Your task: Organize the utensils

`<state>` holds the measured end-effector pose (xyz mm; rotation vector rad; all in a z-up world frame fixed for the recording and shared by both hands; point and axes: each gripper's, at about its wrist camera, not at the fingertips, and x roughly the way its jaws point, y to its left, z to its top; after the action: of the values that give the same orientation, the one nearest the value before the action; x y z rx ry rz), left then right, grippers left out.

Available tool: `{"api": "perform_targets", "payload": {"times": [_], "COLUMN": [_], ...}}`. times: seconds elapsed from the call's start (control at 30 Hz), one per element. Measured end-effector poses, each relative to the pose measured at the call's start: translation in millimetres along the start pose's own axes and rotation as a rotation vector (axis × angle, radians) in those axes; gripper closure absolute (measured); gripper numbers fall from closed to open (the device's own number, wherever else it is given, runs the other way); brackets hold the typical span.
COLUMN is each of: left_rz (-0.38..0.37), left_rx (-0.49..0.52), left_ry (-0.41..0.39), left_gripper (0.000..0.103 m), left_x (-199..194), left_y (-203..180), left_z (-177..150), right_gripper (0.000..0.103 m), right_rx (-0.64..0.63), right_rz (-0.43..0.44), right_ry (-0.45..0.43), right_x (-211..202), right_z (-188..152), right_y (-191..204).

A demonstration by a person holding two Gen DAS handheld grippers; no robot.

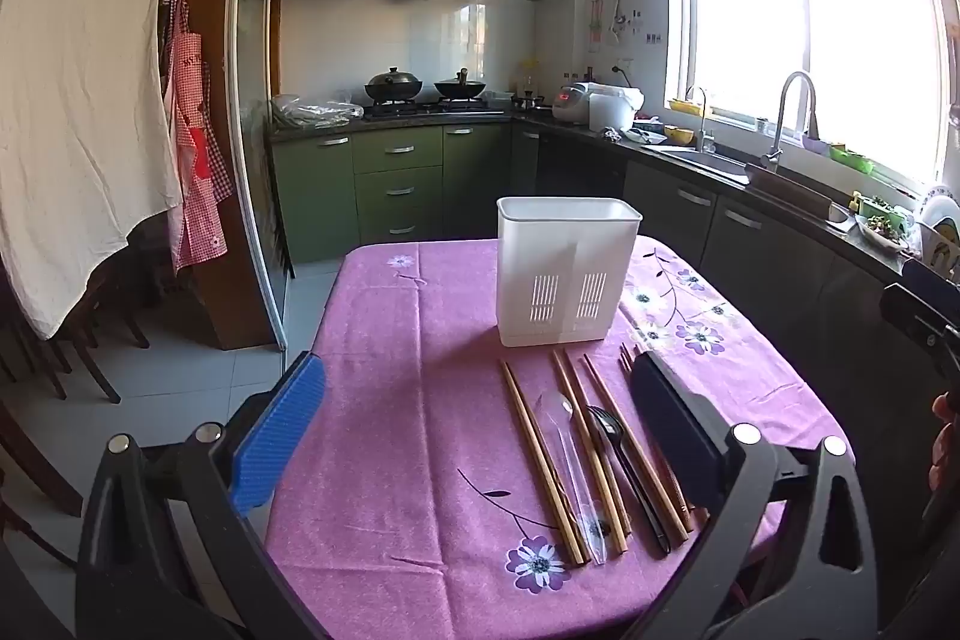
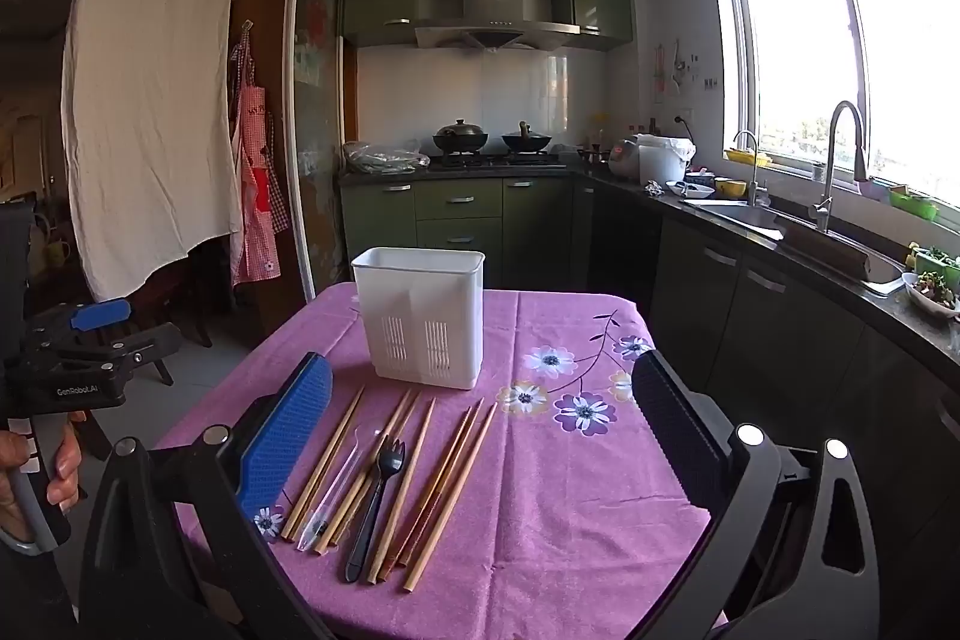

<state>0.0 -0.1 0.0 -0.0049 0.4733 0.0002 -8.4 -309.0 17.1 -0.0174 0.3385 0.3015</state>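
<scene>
A white slotted utensil holder stands upright and empty-looking on the purple flowered tablecloth. In front of it lie several wooden chopsticks, a black plastic fork and a clear plastic spoon, side by side. My left gripper hovers open above the table's near edge, the utensils under its right finger. My right gripper is open too, the utensils near its blue left finger. Nothing is between either pair of fingers.
The left gripper and a hand show at the left edge of the right wrist view. Green cabinets, a stove with pans and a sink counter lie beyond the table. A white sheet and chairs stand left.
</scene>
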Motion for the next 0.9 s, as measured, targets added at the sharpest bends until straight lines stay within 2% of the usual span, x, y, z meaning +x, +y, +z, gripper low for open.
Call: {"api": "perform_targets", "payload": {"times": [0.9], "left_rz": [-0.008], "left_rx": [-0.003], "left_ry": [-0.002], "left_gripper": [0.006], "left_x": [2.2], "left_y": [-1.2], "left_z": [-0.1], "right_gripper": [0.004], "right_rx": [-0.001], "right_rz": [0.001], "right_ry": [0.006], "right_x": [4.2], "right_z": [-6.8], "right_y": [-3.1]}}
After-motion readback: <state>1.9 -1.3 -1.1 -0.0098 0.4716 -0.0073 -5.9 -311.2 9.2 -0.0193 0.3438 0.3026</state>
